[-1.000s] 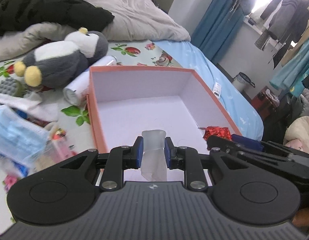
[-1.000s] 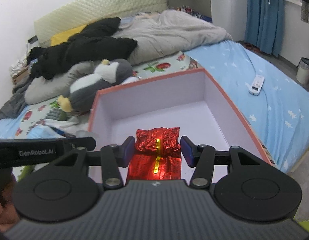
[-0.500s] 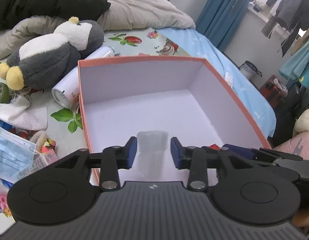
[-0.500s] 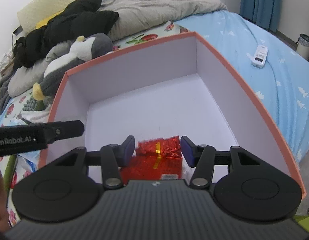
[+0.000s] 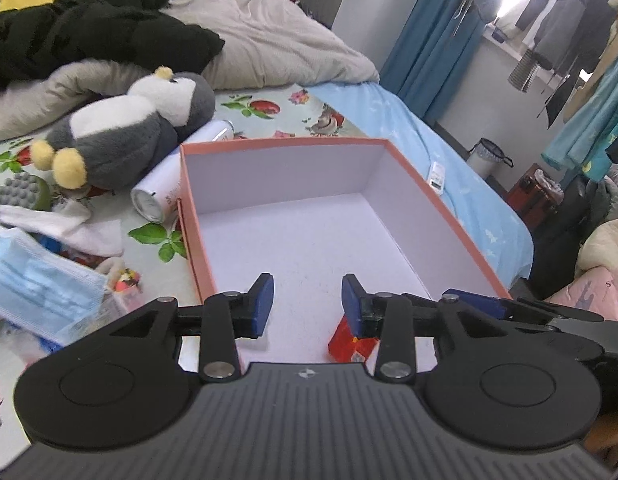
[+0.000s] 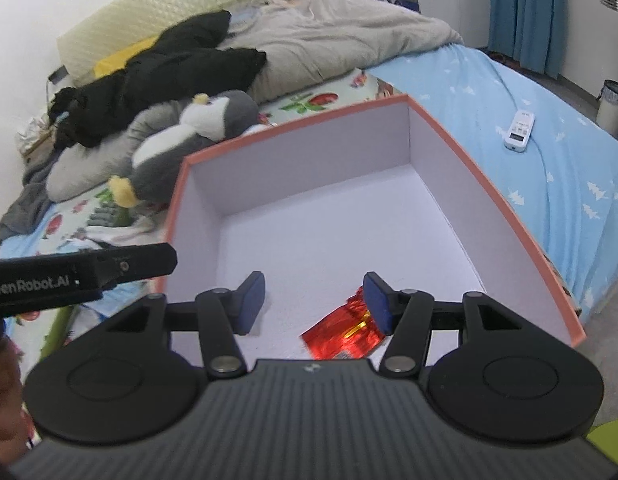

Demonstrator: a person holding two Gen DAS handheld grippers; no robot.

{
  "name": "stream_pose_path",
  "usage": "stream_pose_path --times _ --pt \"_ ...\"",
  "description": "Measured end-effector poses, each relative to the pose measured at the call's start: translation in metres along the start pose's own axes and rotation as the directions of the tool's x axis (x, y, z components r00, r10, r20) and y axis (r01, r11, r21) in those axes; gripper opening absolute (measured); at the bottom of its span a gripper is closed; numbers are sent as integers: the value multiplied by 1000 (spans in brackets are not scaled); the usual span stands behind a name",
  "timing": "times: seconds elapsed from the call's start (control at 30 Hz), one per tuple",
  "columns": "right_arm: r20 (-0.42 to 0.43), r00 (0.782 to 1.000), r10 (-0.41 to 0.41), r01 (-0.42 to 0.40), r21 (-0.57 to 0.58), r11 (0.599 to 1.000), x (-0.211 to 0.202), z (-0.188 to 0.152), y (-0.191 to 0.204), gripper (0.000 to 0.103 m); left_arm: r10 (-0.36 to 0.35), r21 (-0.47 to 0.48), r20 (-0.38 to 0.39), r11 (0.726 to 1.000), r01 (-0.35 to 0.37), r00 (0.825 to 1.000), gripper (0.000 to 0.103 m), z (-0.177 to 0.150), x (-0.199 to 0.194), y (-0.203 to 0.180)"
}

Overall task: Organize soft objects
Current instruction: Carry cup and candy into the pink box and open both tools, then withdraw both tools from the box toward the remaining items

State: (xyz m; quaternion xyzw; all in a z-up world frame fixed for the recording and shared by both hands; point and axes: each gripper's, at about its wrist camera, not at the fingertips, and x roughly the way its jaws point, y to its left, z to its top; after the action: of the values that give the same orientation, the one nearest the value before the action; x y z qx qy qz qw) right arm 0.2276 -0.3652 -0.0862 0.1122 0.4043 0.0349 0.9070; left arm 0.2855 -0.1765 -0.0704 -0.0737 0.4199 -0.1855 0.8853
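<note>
Red foil packet (image 6: 341, 338) lies by box (image 6: 489, 196) near edge; left gripper (image 5: 308, 305) and right gripper (image 6: 315, 303) spread, empty

Both wrist views close above box (image 5: 437, 216), angled down toward headboard (image 6: 181, 12); box interior shared.

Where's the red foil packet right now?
The red foil packet lies on the floor of the orange box, at its near edge. In the right wrist view it sits just below the right gripper, toward its right-hand finger, not gripped.

Red foil packet (image 5: 351, 346) partly hidden behind left gripper (image 5: 308, 302) fingers (image 5: 355, 306); box (image 5: 449, 208) near wall unseen.
</note>
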Motion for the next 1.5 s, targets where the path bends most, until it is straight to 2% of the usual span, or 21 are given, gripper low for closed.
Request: stream_pose_path --times 0.43,0.7,0.93,1.37,1.5 --pt "78 997 26 -24 -31 999 -77 -29 27 57 16 -6 80 1000 -16 997 43 -47 -96 -5" --pt "100 994 38 -33 -54 998 -110 -52 44 57 23 -12 131 1000 -22 991 43 -80 -146 -3" --pt "90 994 66 -61 -62 996 -121 -72 58 57 71 -55 149 996 -63 986 43 -107 -178 14" --pt "86 986 144 -129 -158 979 -119 -75 94 57 193 -141 186 976 -168 963 43 -134 -210 51" --pt "88 981 171 -150 -209 966 -122 -77 108 57 215 -196 196 965 -177 957 43 -143 -220 66"
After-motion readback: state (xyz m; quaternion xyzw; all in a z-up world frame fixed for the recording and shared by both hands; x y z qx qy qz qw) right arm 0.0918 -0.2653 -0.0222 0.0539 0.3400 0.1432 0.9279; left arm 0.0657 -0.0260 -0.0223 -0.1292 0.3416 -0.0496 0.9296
